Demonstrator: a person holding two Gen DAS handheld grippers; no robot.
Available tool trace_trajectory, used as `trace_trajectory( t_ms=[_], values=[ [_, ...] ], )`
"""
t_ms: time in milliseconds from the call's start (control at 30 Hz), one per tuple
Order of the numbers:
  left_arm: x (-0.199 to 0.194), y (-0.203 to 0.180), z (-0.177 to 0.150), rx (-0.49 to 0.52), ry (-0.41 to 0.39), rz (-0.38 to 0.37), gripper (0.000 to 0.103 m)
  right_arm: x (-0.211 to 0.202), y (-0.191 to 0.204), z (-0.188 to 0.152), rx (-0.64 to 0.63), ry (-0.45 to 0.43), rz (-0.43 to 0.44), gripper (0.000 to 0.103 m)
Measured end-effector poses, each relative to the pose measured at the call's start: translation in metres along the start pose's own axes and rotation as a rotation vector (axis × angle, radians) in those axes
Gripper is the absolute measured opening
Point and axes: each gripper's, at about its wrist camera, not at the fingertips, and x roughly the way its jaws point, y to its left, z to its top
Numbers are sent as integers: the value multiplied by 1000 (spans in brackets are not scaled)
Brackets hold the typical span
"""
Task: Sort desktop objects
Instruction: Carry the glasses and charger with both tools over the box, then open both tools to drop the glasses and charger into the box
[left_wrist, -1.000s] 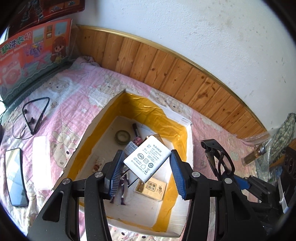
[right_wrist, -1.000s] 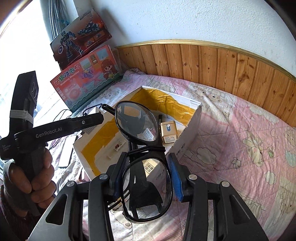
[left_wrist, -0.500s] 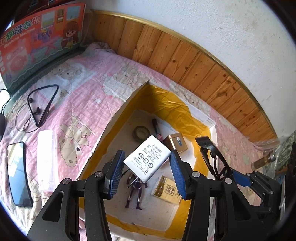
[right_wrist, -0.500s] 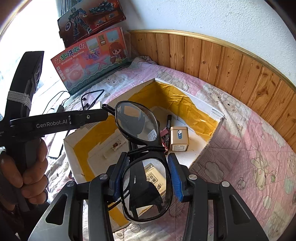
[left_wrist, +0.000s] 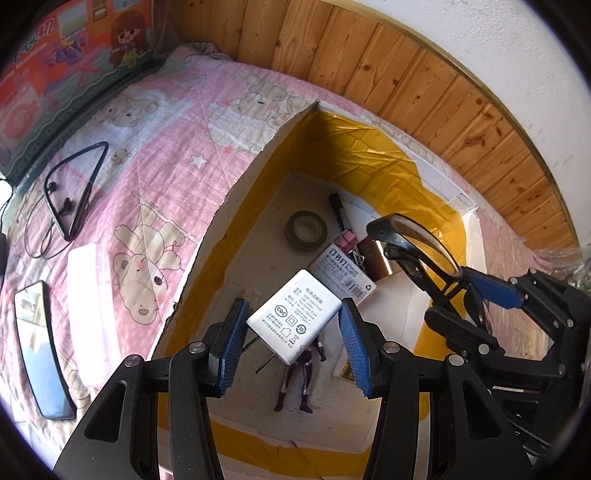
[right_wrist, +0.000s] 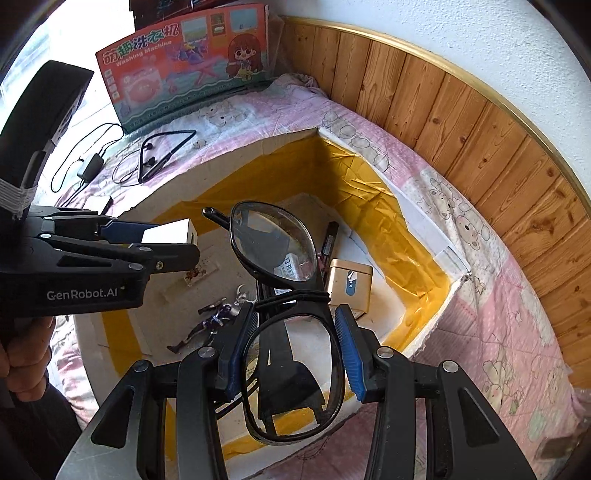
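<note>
Both tools now lower over box (left_wrist: 236, 192), left tool (left_wrist: 291, 343) clamping charger (left_wrist: 293, 321); right tool (right_wrist: 295, 354) clamping glasses (right_wrist: 284, 317)

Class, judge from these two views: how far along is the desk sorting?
Done: tape roll, toy figure and small tin lie in the box. In hand: left hand-held gripper holds the charger, right hand-held gripper the glasses, both above the box. Left: neckband earphones and phone on the quilt.

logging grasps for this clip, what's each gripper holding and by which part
The left gripper clamps the white power adapter across its two side faces. The right gripper pinches the black glasses across the rim of one lens; the other lens sticks out ahead.
</note>
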Motion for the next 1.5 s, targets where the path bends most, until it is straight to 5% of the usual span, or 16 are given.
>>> trace_trajectory(
  t_ms=[233, 667, 1067, 1500],
  values=[
    [9, -5, 1, 52, 23, 61, 52, 30, 0, 7, -16, 99, 61, 45],
    [28, -18, 1, 117, 76, 98, 52, 68, 8, 6, -234, 278, 6, 45],
    [33, -17, 3, 99, 87, 90, 53, 66, 13, -5, -463, 278, 29, 45],
    [31, -16, 6, 76, 80, 81, 53, 64, 0, -13, -420, 297, 23, 49]
  ],
)
